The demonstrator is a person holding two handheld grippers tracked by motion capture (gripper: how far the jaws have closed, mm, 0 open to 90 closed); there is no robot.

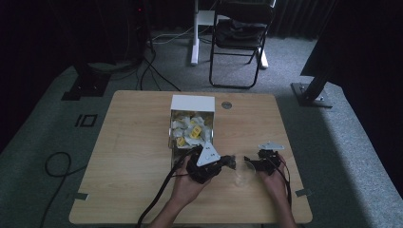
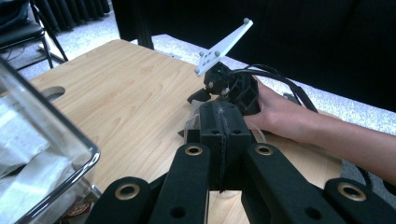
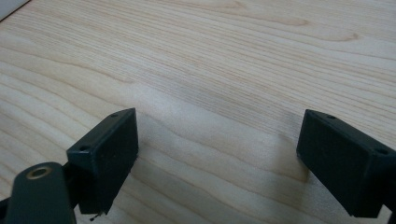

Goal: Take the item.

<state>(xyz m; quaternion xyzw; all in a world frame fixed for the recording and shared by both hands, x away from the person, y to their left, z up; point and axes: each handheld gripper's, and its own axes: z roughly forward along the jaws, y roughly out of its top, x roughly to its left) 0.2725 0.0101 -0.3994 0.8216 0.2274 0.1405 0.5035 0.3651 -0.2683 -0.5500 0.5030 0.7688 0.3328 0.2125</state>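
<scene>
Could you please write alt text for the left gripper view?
The left gripper has its black fingers shut together over a wooden table. Just beyond them, the right gripper rests at a clear plastic cup; a clear box sits left.

Left gripper (image 2: 222, 135) fingers pressed together; right gripper (image 3: 219, 154) fingers spread wide.

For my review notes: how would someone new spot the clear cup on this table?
Start at the wooden table and find the white-backed clear box of yellow and white packets near its middle. Go toward the person's side, to the gap between the left tool and right tool. The clear cup stands there, see-through and rounded between two black tools.
</scene>
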